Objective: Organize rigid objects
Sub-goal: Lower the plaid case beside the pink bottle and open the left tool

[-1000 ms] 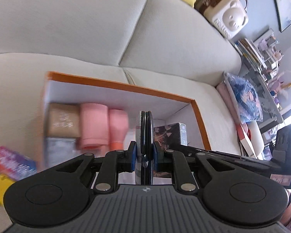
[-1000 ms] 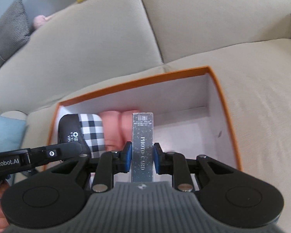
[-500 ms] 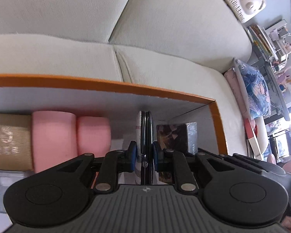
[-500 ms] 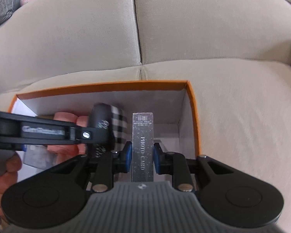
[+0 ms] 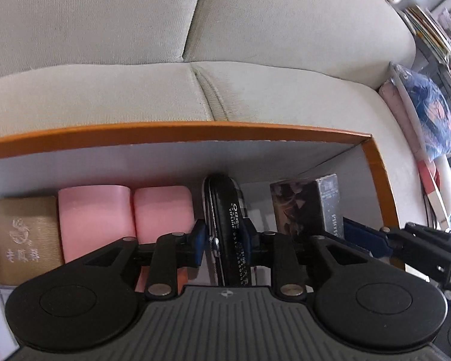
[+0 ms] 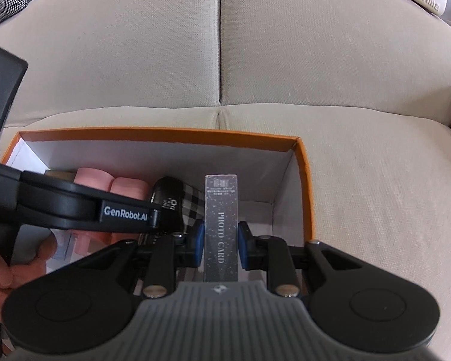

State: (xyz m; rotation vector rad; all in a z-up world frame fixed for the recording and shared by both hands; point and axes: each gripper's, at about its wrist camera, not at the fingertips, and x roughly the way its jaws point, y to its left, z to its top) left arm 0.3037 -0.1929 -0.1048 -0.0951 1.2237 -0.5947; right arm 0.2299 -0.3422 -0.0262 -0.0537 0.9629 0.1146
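Your left claw [image 5: 224,237], lowered into the orange box [image 5: 177,131], has just spread off the black case [image 5: 230,210] beside the pink rolls [image 5: 162,210], now placed; your right claw [image 6: 218,239] pinches the photo-card box [image 6: 221,219].

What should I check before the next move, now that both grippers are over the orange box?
1. Left gripper: jaws have just been opening with the black case between them; pads pressing: cannot tell.
2. Black case inside the orange box, beside the pink rolls: ok.
3. Right gripper shut on the photo card box: ok.
4. Free room between the black case and the box's right wall: ok.
5. Case resting on the box floor: cannot tell, hidden.
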